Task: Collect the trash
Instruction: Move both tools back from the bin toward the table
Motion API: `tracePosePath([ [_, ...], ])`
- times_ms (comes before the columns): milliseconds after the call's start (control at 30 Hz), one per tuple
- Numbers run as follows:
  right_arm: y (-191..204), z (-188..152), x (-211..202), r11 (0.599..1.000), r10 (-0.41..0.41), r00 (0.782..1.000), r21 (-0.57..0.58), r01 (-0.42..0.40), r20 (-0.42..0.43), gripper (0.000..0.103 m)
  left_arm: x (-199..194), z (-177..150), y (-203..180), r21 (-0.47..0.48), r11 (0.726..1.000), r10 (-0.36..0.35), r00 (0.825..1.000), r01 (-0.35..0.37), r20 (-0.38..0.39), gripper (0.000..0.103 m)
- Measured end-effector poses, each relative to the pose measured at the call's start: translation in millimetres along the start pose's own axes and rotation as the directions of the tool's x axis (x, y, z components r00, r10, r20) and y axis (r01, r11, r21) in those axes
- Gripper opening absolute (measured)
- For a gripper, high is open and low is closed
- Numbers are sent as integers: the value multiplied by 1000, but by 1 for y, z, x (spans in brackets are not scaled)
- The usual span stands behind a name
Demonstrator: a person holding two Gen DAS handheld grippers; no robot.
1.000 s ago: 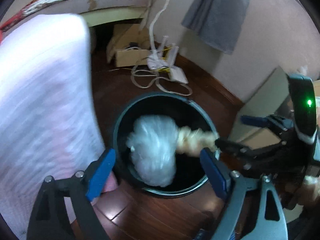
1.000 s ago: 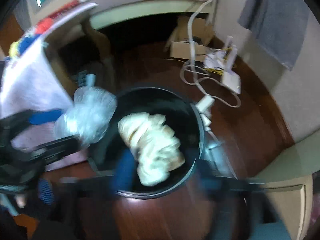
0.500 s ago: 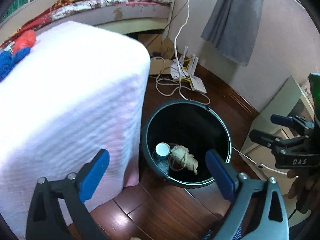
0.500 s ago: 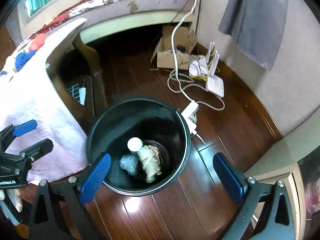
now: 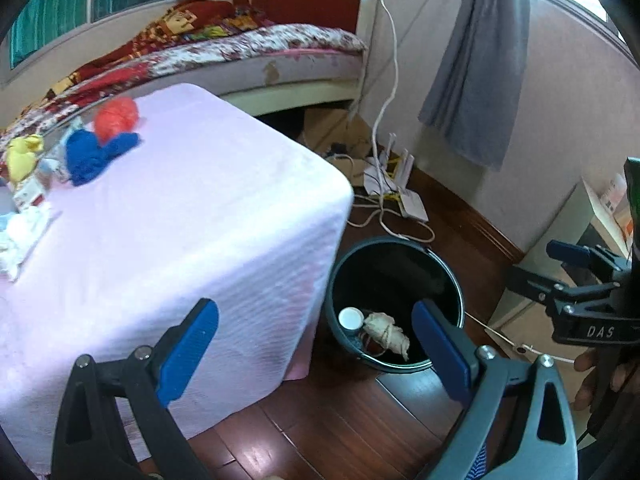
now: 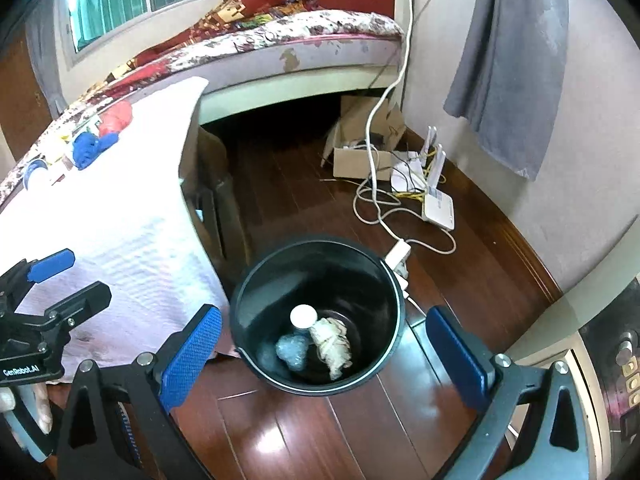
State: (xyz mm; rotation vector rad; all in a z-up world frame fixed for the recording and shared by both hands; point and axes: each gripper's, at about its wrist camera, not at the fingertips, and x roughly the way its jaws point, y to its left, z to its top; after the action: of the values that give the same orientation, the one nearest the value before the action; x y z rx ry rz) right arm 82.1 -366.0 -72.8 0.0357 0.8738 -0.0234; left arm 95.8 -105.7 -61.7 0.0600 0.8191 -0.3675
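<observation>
Both grippers, left (image 5: 316,348) and right (image 6: 324,354), hang empty, fingers apart, above the round black plastic bin (image 6: 394,300) (crumpled trash lies inside), free for more.

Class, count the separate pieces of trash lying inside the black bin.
3 inside the bin: a white-capped item, a clear crumpled piece left, a beige wad right. More may hide beneath.

Both wrist cams look steeply down, sharing black bin (image 5: 394,280) (image 6: 320,280) & floor.

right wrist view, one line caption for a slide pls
Open right gripper above a black bin holding crumpled paper and clear plastic.
</observation>
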Motion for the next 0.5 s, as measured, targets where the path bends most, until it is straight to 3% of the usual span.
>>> tracePosePath([
  [500, 69, 18, -22, 993, 85, 992, -85, -77, 94, 103, -45, -9, 54, -70, 994, 92, 994, -88, 56, 98],
])
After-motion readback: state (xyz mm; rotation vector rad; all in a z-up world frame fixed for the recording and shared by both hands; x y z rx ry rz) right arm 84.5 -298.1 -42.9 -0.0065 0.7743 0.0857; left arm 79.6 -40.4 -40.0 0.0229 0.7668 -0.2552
